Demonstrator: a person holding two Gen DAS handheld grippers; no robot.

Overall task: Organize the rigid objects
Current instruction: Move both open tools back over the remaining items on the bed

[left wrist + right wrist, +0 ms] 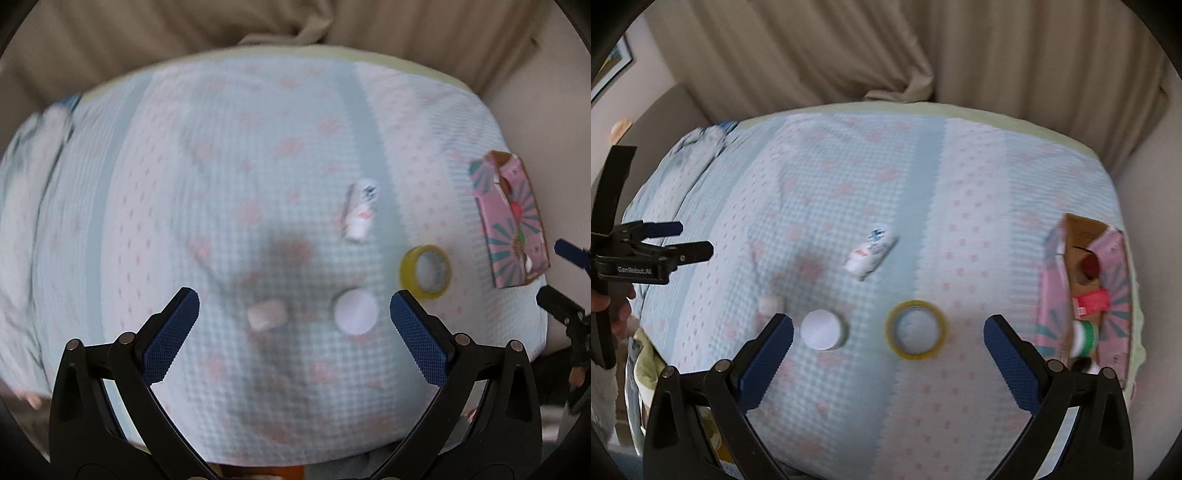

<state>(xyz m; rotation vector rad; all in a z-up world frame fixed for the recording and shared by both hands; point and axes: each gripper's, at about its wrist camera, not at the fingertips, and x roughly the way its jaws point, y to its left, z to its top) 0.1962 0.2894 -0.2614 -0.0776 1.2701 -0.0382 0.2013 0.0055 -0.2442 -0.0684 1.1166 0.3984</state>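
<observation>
Beige curtains back a quilted bed (849, 177) where both grippers, left (294, 334) and right (888, 357), gape empty; the right should straddle the tape roll (917, 329) squarely, left of the box (1086, 291).

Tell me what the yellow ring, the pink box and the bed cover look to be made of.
Yellow ring: likely a roll of translucent plastic tape, glossy, cover showing through its centre.
Pink box: printed cardboard, plain brown inside its open top.
Bed cover: woven fabric, matte, with a puckered checked texture.

Home bedroom: quilted bedspread (849, 184), beige curtains (849, 48), framed pic (613, 62).
</observation>
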